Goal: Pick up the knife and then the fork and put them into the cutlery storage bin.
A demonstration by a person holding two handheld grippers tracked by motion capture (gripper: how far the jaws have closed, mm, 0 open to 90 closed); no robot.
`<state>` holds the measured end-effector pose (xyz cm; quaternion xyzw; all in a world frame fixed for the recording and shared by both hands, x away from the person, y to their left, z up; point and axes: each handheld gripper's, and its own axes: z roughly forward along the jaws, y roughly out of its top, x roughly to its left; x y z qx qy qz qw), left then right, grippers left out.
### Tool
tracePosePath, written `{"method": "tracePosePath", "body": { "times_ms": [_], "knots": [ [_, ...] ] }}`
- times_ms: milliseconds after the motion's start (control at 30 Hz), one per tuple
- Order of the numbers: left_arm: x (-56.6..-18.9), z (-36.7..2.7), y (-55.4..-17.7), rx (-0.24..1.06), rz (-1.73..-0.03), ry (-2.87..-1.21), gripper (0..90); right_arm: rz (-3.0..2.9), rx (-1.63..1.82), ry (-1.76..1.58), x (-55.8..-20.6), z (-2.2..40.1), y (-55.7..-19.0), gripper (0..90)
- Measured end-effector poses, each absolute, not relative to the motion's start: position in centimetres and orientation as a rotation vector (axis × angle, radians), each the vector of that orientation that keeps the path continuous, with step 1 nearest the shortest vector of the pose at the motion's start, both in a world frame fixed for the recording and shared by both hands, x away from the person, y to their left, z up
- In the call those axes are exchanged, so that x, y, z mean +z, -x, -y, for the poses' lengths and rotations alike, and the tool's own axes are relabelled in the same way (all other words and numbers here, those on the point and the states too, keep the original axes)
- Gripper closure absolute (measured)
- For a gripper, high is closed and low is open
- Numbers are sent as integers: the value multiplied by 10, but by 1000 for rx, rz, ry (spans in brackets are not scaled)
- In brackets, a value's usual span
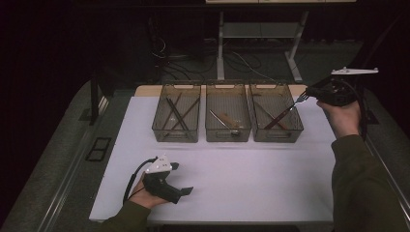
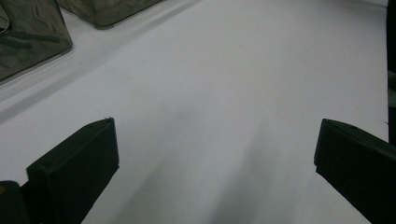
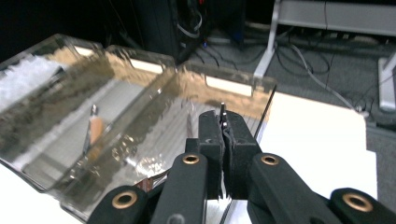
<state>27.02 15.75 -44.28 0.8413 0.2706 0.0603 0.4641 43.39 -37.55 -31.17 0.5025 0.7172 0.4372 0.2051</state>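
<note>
**Right gripper holds a fork over the right-hand bin; left gripper rests released on the bench**

Three clear plastic bins stand side by side along the far edge of a white bench (image 1: 251,169). The left bin (image 1: 176,113) holds several long dark utensils lying crossed. The middle bin (image 1: 228,113) holds a utensil with a pale wooden handle. The right bin (image 1: 275,113) holds a few more utensils, one with a reddish-brown handle.

The right gripper (image 1: 309,94), held in a hand near the bench's far right corner, is raised above the right bin's outer rim. Its jaws are clenched on a metal fork (image 1: 296,102), whose tines sit at the jaws while the handle slopes down into the right bin. In the right gripper view, the two black jaws press together with the fork's thin metal tips poking up between them (image 3: 223,114).

The left gripper (image 1: 181,179) rests in a hand on the bench near the near left corner, well apart from the bins. Its jaws stand wide apart, released, with bare white surface between them.
</note>
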Motion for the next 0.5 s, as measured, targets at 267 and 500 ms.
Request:
{"method": "tracePosePath", "body": {
  "times_ms": [267,500],
  "knots": [
    [-443,-157,-270,138,-660,-2073,0,-2083,1222,-1447,-333,367,-451,872],
    [-444,-155,-270,130,-655,-2085,0,-2112,1216,-1467,-346,363,-461,869]
  ]
}}
